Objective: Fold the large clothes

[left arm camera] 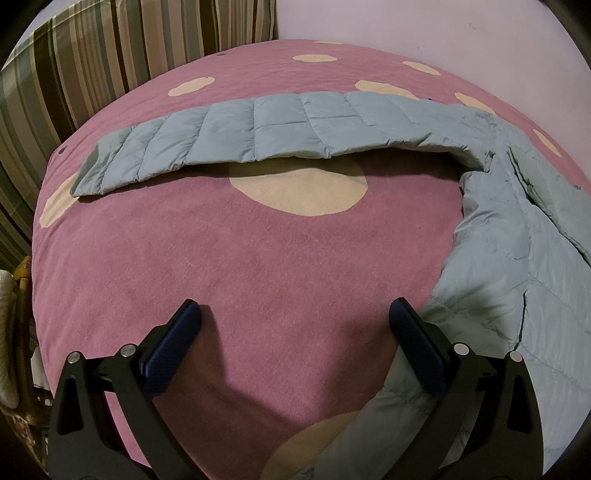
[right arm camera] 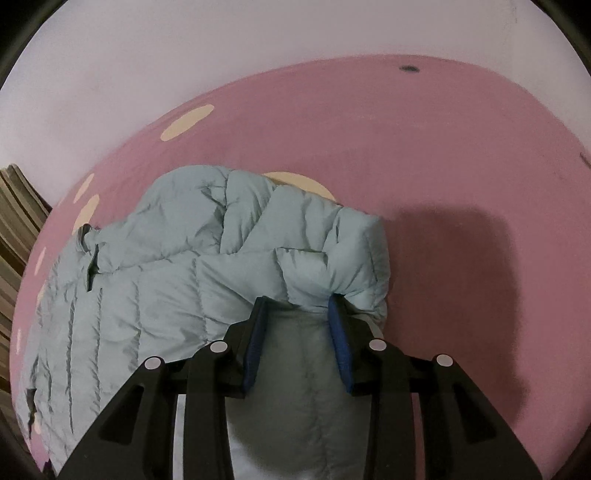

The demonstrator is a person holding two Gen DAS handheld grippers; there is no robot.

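Note:
A light blue quilted puffer jacket (left arm camera: 517,258) lies on a pink bed cover with cream dots (left arm camera: 258,258). One sleeve (left arm camera: 240,136) stretches flat to the left across the far side. My left gripper (left arm camera: 295,314) is open above bare cover, its right finger (left arm camera: 417,343) touching the jacket's near edge. In the right wrist view the jacket (right arm camera: 147,288) is bunched, and my right gripper (right arm camera: 299,306) is closed on a puffy fold of it (right arm camera: 332,273), with fabric filling the space between the pads.
A striped pillow or cushion (left arm camera: 110,55) stands at the back left of the bed. A pale wall (left arm camera: 443,29) runs behind it. A wicker chair (left arm camera: 18,350) sits off the bed's left edge. Pink cover (right arm camera: 443,166) extends right of the jacket.

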